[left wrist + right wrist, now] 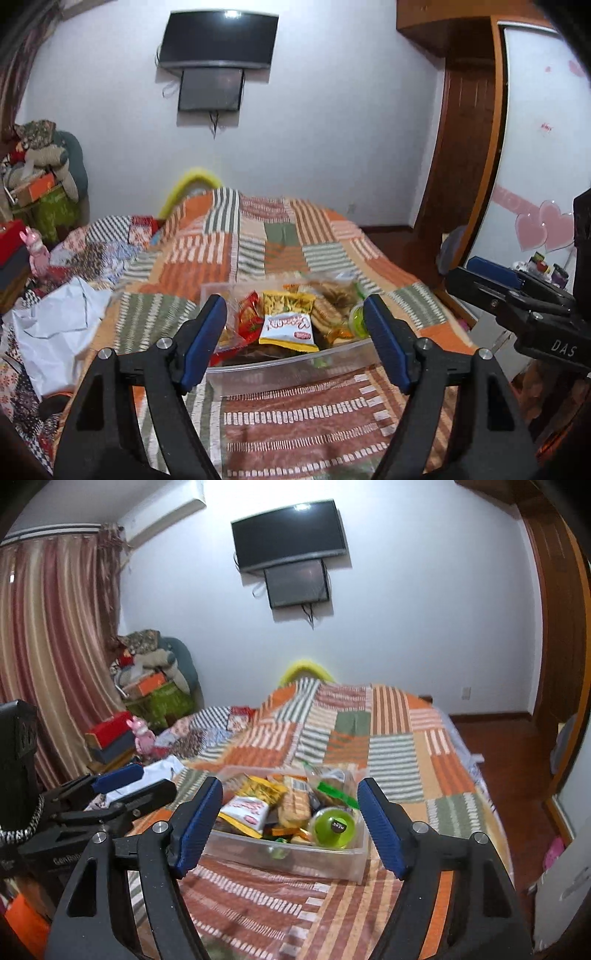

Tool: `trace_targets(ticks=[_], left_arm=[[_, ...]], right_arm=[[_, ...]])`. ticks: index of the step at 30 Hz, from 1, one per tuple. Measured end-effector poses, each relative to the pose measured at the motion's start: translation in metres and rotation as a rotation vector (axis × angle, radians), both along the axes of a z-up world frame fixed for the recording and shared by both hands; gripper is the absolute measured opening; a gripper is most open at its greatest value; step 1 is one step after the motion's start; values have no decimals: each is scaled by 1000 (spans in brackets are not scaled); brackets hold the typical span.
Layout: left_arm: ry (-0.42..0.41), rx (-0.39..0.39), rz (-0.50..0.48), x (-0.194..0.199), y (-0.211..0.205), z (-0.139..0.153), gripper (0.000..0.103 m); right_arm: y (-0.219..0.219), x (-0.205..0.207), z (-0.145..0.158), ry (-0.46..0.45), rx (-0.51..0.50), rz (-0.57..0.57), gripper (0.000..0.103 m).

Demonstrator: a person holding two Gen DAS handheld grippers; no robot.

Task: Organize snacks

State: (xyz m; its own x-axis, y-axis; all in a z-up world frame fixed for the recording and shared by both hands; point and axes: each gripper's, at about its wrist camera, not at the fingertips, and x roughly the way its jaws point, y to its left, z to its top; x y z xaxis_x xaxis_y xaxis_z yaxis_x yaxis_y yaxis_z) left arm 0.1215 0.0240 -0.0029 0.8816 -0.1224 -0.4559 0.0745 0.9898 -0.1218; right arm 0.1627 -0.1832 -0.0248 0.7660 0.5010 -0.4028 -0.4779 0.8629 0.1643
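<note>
A clear plastic bin (288,853) full of snack packets sits on the bed's patchwork quilt (391,760). It holds a white and yellow packet (286,328) (245,810), a yellow chip bag (288,300), biscuit packs (295,805) and a green jelly cup (334,827). My left gripper (295,343) is open and empty, held above the bin's near rim (288,360). My right gripper (288,830) is open and empty, in front of the bin. Each gripper shows in the other's view, the right gripper (517,295) at the right and the left gripper (110,786) at the left.
A white crumpled sheet (55,325) lies on the bed's left side. Boxes and clutter (147,690) stack by the striped curtain (48,646). A television (290,535) hangs on the far wall. A wooden wardrobe (469,147) and floor (506,753) are at the right.
</note>
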Motion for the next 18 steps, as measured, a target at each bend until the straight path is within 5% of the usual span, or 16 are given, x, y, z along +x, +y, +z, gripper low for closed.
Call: trace_targets(ticks=[9, 18], left_arm=[[-170, 83, 42, -64, -13, 37, 95], [-206, 63, 69, -86, -17, 42, 103]], right_arm=[[-6, -47, 22, -134, -5, -12, 86], [-8, -66, 26, -204, -11, -54, 103]])
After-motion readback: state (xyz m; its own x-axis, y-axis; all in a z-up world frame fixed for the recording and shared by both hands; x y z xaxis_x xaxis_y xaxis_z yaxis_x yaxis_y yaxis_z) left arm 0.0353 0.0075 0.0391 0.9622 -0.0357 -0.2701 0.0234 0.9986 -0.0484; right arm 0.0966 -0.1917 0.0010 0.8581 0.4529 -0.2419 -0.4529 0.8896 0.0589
